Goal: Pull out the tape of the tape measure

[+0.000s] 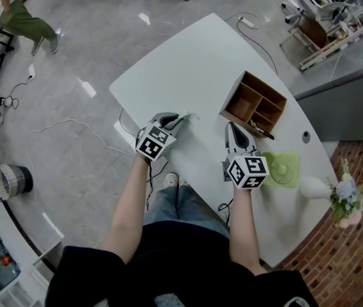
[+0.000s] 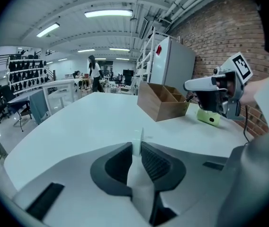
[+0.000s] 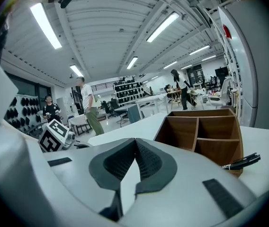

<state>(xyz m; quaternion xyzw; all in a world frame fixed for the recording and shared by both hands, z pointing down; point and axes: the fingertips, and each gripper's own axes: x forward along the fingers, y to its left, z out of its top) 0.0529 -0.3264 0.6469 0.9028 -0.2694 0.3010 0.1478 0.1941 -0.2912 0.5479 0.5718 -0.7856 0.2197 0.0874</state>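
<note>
Left hand-held gripper (image 2: 137,148) is clamped on a thin pale upright strip (image 2: 137,138), judged to be the tape's tip. The right hand-held gripper (image 3: 137,143) is held shut, empty. The light-green squarish tape measure (image 1: 281,169) is laid on the white surface (image 1: 194,69) just beside it, and nearly all the pulling is judged left.

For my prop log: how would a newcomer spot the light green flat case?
On the white table, find the brown wooden compartment box. Just nearer the person, between it and a white flower vase, lies the light green flat case. It alone is green and lies flat, with a round disc on its top.
</note>
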